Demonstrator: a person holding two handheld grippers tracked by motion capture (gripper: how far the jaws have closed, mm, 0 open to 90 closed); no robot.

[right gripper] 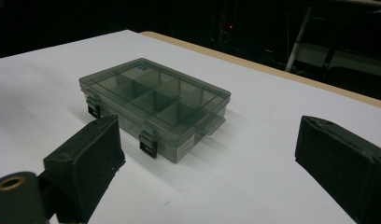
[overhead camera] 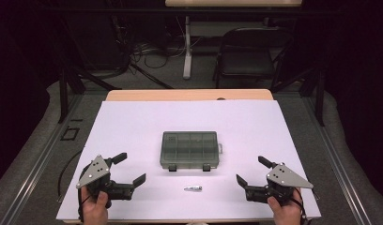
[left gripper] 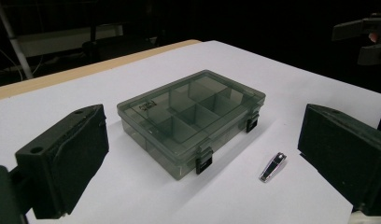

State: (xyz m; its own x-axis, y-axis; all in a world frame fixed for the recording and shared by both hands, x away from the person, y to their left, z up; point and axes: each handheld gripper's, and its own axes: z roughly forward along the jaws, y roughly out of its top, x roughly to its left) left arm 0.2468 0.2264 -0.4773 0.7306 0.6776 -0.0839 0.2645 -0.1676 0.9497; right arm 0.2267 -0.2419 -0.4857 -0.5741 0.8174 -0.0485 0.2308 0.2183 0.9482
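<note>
Dark room, folding chair (overhead camera: pixel 246 51) and cables beyond a table (overhead camera: pixel 133 140) covered by a white sheet. A smoky plastic box (overhead camera: pixel 190 149) with compartments sat mid-table, lid closed, two black latches (overhead camera: pixel 172 167) on its near side. A small shiny metal clip-like piece (overhead camera: pixel 193 188) lay just in front of the box, apart from it. Left gripper (overhead camera: pixel 127 169) was near the box's front-left, jaws spread wide, holding nothing; right gripper (overhead camera: pixel 252 171) near its front-right, also spread and empty. Risks, as a judgement: the light box could slide on the smooth sheet if one latch was pried without the other gripper bracing it; the thin, flat metal piece could skid away or slip from the pads when pinched. The left gripper view showed the metal piece (left gripper: pixel 273 166) beside the box (left gripper: pixel 193 116) and the other gripper far off; the right gripper view showed a side tab on the box (right gripper: pixel 153 102).
</note>
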